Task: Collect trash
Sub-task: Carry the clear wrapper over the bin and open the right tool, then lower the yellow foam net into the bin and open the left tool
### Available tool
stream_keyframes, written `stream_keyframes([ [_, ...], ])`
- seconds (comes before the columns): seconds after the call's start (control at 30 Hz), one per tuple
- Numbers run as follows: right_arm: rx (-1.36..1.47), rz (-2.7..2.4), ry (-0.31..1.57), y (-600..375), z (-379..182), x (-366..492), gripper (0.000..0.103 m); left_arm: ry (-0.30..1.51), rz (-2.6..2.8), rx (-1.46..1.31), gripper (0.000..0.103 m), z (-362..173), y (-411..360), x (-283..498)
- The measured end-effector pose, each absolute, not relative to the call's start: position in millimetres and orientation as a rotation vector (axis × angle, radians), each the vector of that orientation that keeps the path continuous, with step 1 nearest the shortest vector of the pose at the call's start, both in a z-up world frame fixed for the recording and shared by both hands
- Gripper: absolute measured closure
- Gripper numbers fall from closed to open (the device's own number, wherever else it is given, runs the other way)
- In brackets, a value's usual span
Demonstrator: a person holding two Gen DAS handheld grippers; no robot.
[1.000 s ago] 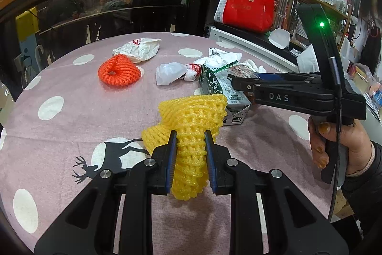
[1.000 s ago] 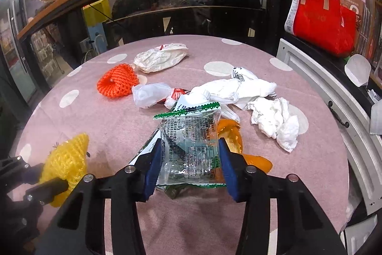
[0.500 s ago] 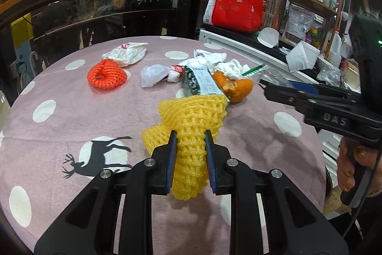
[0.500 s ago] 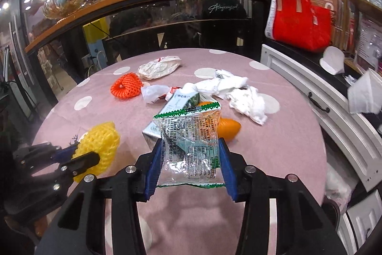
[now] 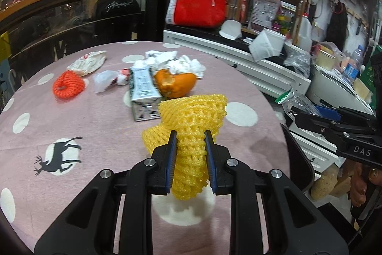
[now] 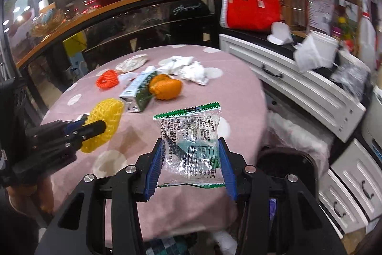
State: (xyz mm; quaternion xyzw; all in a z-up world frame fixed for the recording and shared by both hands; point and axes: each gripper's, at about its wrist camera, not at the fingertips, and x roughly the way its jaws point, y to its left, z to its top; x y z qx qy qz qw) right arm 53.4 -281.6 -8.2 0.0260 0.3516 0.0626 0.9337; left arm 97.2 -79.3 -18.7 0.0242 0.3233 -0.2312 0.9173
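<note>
My left gripper [image 5: 190, 139] is shut on a yellow foam fruit net [image 5: 194, 116] and holds it above the pink dotted table [image 5: 71, 121]. My right gripper [image 6: 189, 149] is shut on a clear plastic wrapper with a green edge [image 6: 191, 135], held above the table's right edge; it also shows at the right of the left wrist view [image 5: 298, 103]. On the table lie an orange foam net [image 5: 68, 85], a carton [image 5: 143, 90], an orange peel [image 5: 176, 84], white tissues [image 5: 183, 62] and crumpled wrappers [image 5: 88, 61].
A dark bin [image 6: 286, 164] stands on the floor right of the table, below the right gripper. White drawers [image 6: 310, 92] run along the right. A red bag [image 5: 199, 6] sits on the counter behind. A glass cabinet stands behind the table.
Both grippers have pulled back and to the right, away from the trash pile, each with its item. The right gripper now hangs past the table edge near the bin.
</note>
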Motion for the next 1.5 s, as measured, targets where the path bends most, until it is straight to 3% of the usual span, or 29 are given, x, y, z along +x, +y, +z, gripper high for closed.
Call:
stream_keyframes([
  [0.8, 0.313, -0.184, 0.787, -426, -63, 3, 0.058, 0.665, -0.716, 0.128, 0.080, -12, -203, 60],
  [1.5, 0.533, -0.210, 1.092, -474, -200, 40, 0.057, 0.794, -0.906, 0.214, 0.080, -45, -308, 58],
])
